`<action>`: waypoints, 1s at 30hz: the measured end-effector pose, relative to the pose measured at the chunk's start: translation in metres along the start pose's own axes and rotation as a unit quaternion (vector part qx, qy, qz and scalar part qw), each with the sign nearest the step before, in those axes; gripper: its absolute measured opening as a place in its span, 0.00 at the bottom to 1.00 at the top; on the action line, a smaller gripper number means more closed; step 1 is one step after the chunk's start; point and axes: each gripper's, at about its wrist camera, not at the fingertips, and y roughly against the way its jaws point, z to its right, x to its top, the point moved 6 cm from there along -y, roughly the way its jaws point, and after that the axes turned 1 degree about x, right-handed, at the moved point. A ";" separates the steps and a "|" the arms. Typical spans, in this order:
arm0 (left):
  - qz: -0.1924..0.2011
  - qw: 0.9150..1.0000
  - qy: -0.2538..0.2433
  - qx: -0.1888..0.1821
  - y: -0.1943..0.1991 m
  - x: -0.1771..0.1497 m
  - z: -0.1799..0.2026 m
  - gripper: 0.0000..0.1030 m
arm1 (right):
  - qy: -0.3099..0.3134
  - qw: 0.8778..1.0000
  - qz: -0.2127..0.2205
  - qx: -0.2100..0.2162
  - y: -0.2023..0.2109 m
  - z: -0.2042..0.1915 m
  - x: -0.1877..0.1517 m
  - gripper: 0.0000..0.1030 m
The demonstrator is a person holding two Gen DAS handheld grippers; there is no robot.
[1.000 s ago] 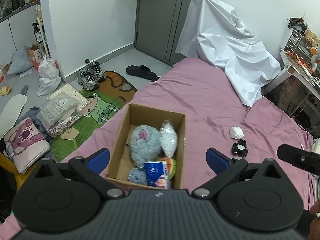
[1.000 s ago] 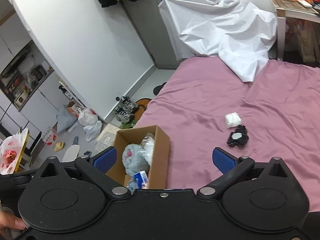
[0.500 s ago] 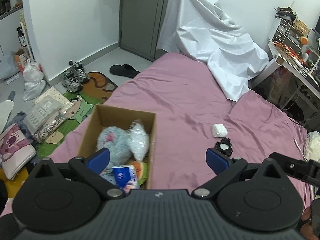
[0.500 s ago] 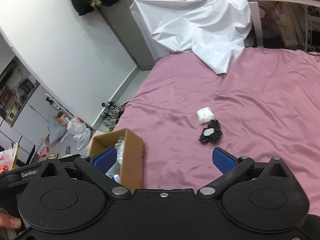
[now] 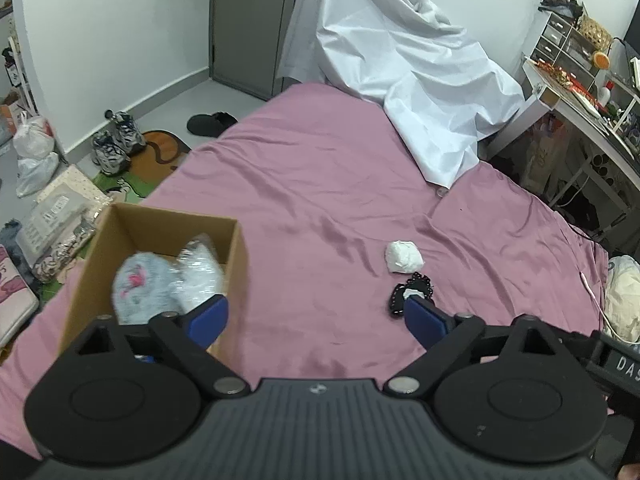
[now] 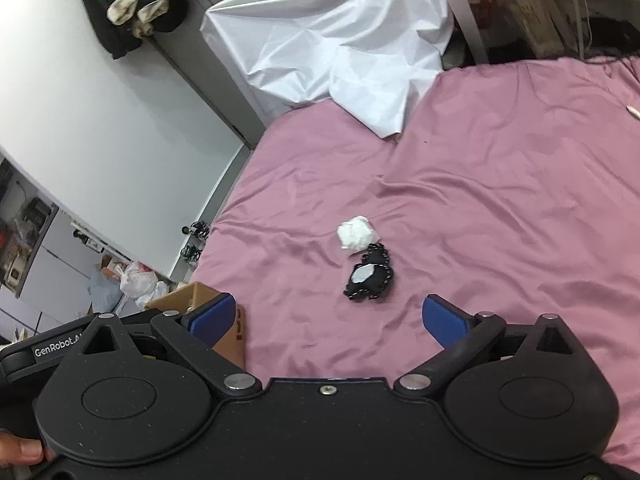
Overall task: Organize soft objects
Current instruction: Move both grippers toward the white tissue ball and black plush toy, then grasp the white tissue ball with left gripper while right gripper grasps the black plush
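A cardboard box (image 5: 236, 264) sits on the pink bed (image 5: 320, 184) at the left and holds a grey plush (image 5: 140, 292) and a clear bag of white stuffing (image 5: 200, 280). A white soft ball (image 5: 403, 256) and a black soft item with a white patch (image 5: 412, 294) lie on the sheet to the right. My left gripper (image 5: 316, 316) is open and empty above the bed between box and items. My right gripper (image 6: 326, 314) is open and empty, just short of the black item (image 6: 368, 276) and white ball (image 6: 356, 234); the box corner (image 6: 228, 332) shows at its left finger.
A white sheet (image 5: 400, 60) drapes over something at the bed's far end. A desk with clutter (image 5: 580, 92) stands to the right. Shoes (image 5: 114, 146), bags and a mat lie on the floor left of the bed.
Both grippers have moved right, away from the box and toward the white ball and black item, which now sit nearer and more central. Both stay open.
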 end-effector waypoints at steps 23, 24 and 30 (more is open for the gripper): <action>-0.058 0.997 0.027 -0.033 -0.121 0.011 0.050 0.68 | -0.127 0.990 -0.060 0.017 -0.081 0.071 -0.003 0.74; -0.061 0.997 0.029 -0.036 -0.127 0.012 0.052 0.68 | -0.131 0.989 -0.063 0.018 -0.085 0.073 -0.002 0.73; -0.074 0.995 0.032 -0.052 -0.157 0.020 0.066 0.64 | -0.137 0.986 -0.083 0.037 -0.105 0.075 -0.001 0.60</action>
